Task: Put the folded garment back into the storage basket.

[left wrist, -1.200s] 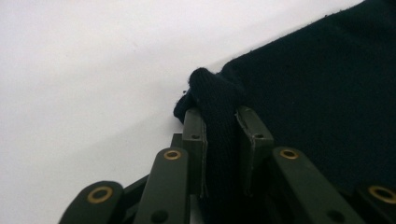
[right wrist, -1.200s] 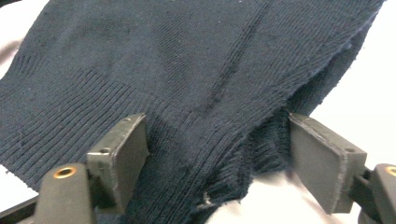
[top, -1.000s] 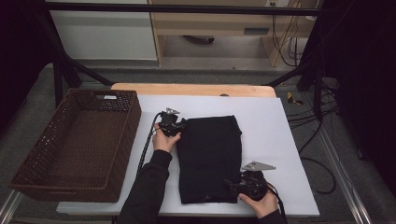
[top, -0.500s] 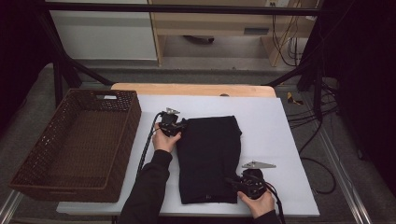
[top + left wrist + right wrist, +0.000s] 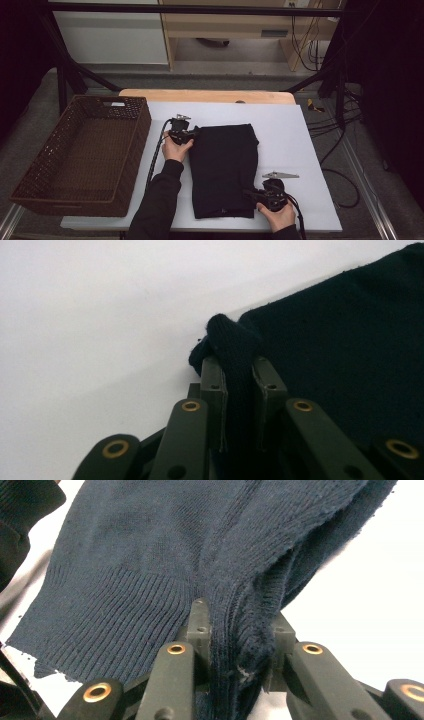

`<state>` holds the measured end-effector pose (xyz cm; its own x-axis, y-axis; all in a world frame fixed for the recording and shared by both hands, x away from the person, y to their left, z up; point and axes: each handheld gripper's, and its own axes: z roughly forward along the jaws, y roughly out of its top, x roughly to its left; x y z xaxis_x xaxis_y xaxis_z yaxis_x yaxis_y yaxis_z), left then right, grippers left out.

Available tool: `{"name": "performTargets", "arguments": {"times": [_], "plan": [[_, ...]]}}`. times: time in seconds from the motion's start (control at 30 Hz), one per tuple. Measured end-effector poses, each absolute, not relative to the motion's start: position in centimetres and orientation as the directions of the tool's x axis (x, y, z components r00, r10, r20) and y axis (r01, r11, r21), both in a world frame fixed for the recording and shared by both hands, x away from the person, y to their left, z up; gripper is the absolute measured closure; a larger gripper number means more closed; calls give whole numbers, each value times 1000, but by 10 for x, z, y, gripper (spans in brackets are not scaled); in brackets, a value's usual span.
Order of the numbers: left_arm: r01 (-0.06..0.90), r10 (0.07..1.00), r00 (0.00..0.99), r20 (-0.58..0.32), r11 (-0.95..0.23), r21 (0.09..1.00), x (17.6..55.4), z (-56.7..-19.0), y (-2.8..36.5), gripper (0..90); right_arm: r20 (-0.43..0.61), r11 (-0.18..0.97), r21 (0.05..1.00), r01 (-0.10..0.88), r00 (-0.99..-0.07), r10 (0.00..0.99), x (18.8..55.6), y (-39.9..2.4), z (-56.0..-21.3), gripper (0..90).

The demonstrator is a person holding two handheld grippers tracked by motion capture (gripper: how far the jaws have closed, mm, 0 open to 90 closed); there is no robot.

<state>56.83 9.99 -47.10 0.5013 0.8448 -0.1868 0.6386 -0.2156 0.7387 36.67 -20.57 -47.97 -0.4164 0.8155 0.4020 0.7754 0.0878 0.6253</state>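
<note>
Dark knit sweater (image 5: 223, 170) lies folded into a tall rectangle in the middle of the white table (image 5: 295, 140), ribbed hem toward the person. Looks like a fold in progress: both grippers hold opposite corners so the cloth can be lifted and doubled over evenly.

Left gripper (image 5: 186, 134) sits at the far left corner; in the left gripper view its jaws are clamped on a bunched nub of knit (image 5: 235, 347), fabric squeezed tight between the pads.

Right gripper (image 5: 256, 196) is at the near right edge. Its jaws have just been closing, and in the right gripper view several stacked layers of knit (image 5: 240, 630) sit pinched between them, by the ribbed hem. A diagonal hold like this probably keeps the layers from sliding apart.

Wicker basket (image 5: 80, 155) stands left of the table surface, well apart from the sweater; likely where it ends up.

Hard to tell: how many layers each gripper has, since the fabric reads as one black mass in the high view. Sleeves are tucked out of sight. Right hand (image 5: 276, 216) is cut off at the bottom edge. Basket interior is dim.
</note>
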Motion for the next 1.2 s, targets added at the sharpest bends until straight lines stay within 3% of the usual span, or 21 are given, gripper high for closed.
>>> {"name": "performTargets", "arguments": {"times": [0.9,1.2], "plan": [[564,813,560,-162,-231,793,561,-424,93,794,426,73,619,782,-412,806,367,-210,-478,725],[564,809,565,-161,-236,791,560,-422,95,795,370,131,621,772,-437,820,364,-209,-478,594]]}}
